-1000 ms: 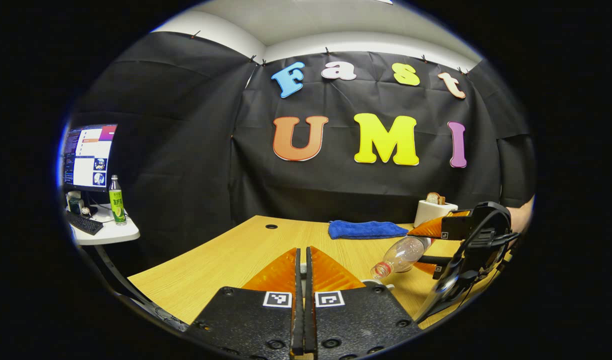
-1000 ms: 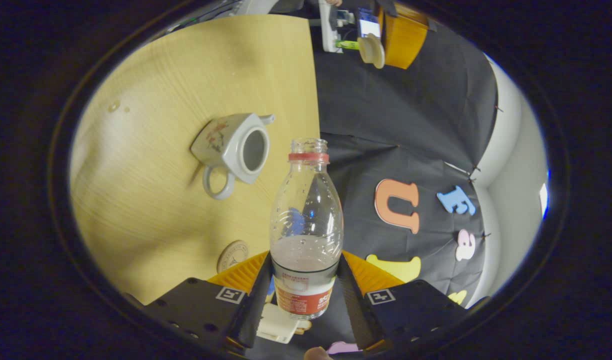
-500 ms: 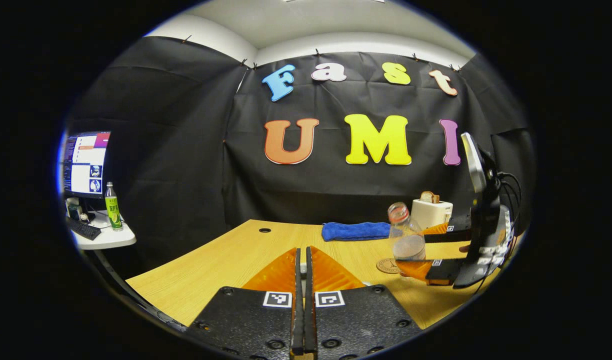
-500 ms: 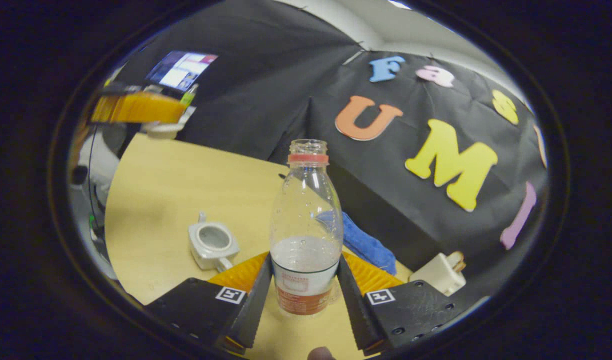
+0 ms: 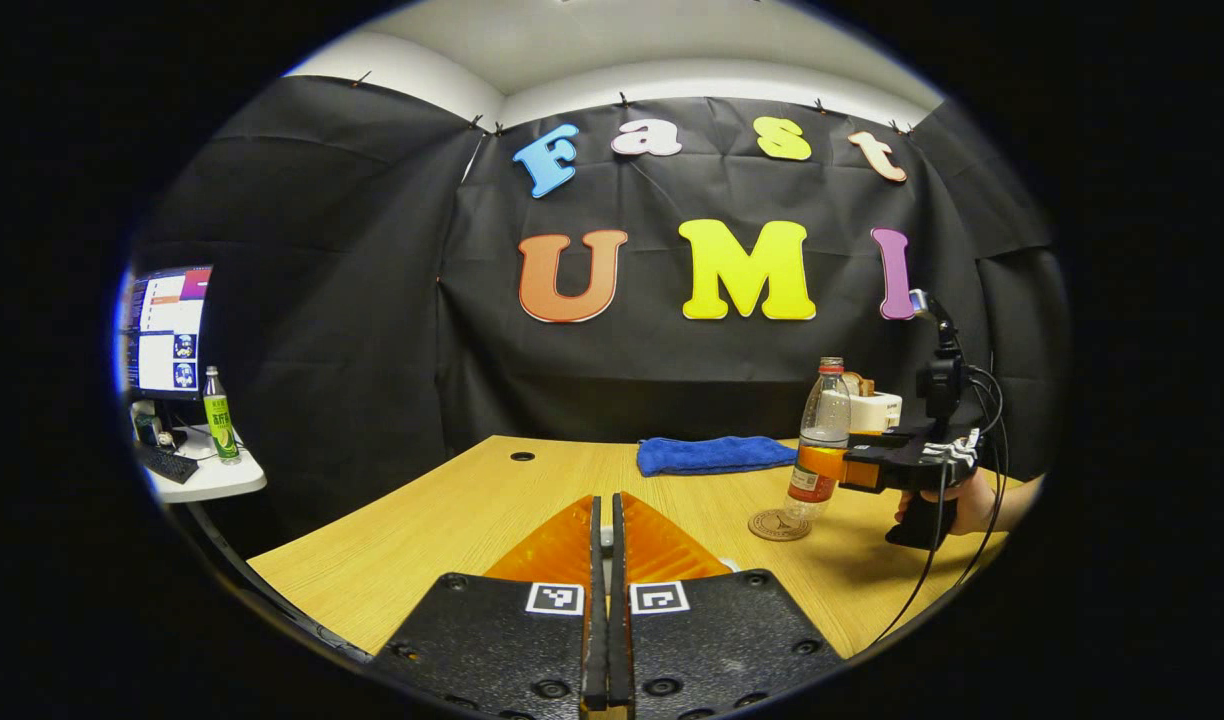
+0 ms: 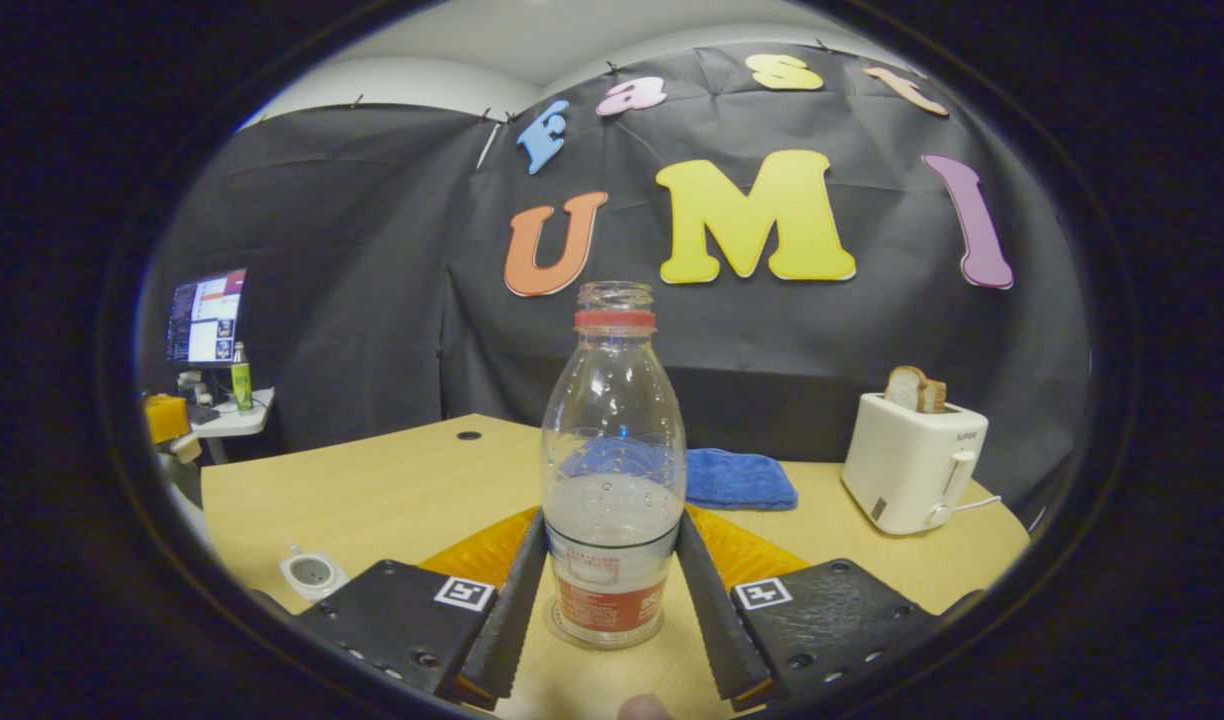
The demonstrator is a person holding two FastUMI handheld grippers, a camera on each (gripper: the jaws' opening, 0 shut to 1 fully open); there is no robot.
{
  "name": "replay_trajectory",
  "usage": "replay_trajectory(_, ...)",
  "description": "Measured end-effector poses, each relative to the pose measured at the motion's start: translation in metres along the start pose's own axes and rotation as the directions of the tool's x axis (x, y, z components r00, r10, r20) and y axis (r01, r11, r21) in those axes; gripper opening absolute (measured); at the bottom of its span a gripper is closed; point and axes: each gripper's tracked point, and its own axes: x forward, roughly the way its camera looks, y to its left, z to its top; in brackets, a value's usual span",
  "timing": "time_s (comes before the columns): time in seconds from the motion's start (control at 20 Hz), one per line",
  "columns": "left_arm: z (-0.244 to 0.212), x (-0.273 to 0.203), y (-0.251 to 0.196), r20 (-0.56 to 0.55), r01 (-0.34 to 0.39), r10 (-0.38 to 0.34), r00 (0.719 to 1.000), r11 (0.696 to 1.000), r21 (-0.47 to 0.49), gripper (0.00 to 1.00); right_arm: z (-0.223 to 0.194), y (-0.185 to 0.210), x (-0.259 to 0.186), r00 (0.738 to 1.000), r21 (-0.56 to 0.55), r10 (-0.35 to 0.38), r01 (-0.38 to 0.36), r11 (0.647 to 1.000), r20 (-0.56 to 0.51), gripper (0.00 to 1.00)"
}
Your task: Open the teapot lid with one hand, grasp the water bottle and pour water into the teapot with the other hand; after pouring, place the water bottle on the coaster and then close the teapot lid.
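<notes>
Both views level, facing wall

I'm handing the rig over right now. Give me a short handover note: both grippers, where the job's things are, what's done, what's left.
Right gripper: shut on the clear plastic water bottle with the red neck ring, upright, its base at the round brown coaster; contact hard to confirm.
Left gripper: fingers closed, held above the light wooden table; a sliver of something pale between them, likely the lid, though I cannot confirm it.
Small white teapot: at the table's near-left edge, lid off.
Done, apparently: pouring; bottle uncapped and partly full.
Left: release the bottle on the coaster, then close the teapot.
</notes>
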Motion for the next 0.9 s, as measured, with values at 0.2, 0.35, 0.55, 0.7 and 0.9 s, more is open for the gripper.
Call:
replay_trajectory(0.2, -0.003, 0.003, 0.001, -0.006, -0.004, 0.004, 1.000, 1.000, 0.010, 0.03, -0.011, 0.001, 0.018, 1.000, 0.003, -0.005, 0.005, 1.000, -0.014, 0.72)
replay_trajectory(0.35, -0.006, 0.003, 0.005, -0.012, -0.014, 0.014, 1.000, 1.000, 0.012, 0.03, -0.012, 0.002, 0.026, 1.000, 0.005, -0.006, 0.006, 1.000, -0.014, 0.72)
replay_trajectory(0.55, -0.008, 0.005, 0.009, -0.017, -0.021, 0.021, 1.000, 1.000, 0.007, 0.03, -0.015, 0.001, 0.030, 1.000, 0.003, -0.011, 0.011, 1.000, -0.013, 0.71)
replay_trajectory(0.7, -0.008, 0.004, 0.009, -0.019, -0.022, 0.023, 1.000, 1.000, 0.009, 0.03, -0.019, 0.002, 0.032, 1.000, 0.003, -0.013, 0.013, 1.000, -0.018, 0.72)
replay_trajectory(0.9, -0.010, 0.005, 0.008, -0.026, -0.022, 0.022, 0.999, 1.000, 0.017, 0.03, -0.023, 0.000, 0.033, 0.999, 0.011, -0.015, 0.015, 1.000, -0.034, 0.73)
